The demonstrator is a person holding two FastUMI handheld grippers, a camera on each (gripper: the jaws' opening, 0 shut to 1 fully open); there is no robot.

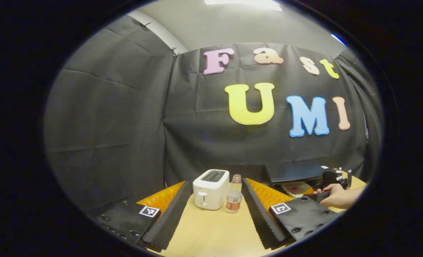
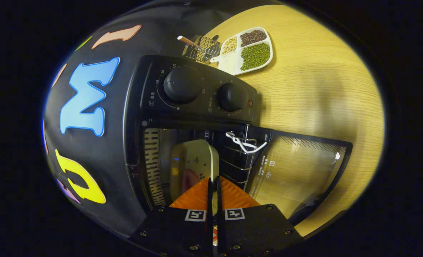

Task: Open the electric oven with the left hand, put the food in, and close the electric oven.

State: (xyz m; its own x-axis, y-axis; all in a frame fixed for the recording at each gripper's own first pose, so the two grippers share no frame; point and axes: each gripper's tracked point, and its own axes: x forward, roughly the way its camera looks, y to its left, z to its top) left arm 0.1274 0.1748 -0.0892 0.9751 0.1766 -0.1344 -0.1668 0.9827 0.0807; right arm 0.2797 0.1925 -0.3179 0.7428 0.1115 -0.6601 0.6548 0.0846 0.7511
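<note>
the right tool (image 2: 214,185) is pinching the edge of the plate of food (image 2: 193,166), which is sitting edge-on to it, straight ahead and partly inside the open oven (image 2: 197,96). the glass door (image 2: 297,167) is lying open to the tool's right, a wire rack (image 2: 238,157) between. the left tool (image 1: 215,210) is hanging spread and idle over the worktop (image 1: 211,232), facing a toaster (image 1: 211,189) and two jars (image 1: 234,201); the right hand (image 1: 334,196) is nearer the oven

Black electric oven (image 2: 197,96) with two round knobs, glass door (image 2: 297,171) dropped open, pale plate of food (image 2: 193,164) inside the cavity
</note>
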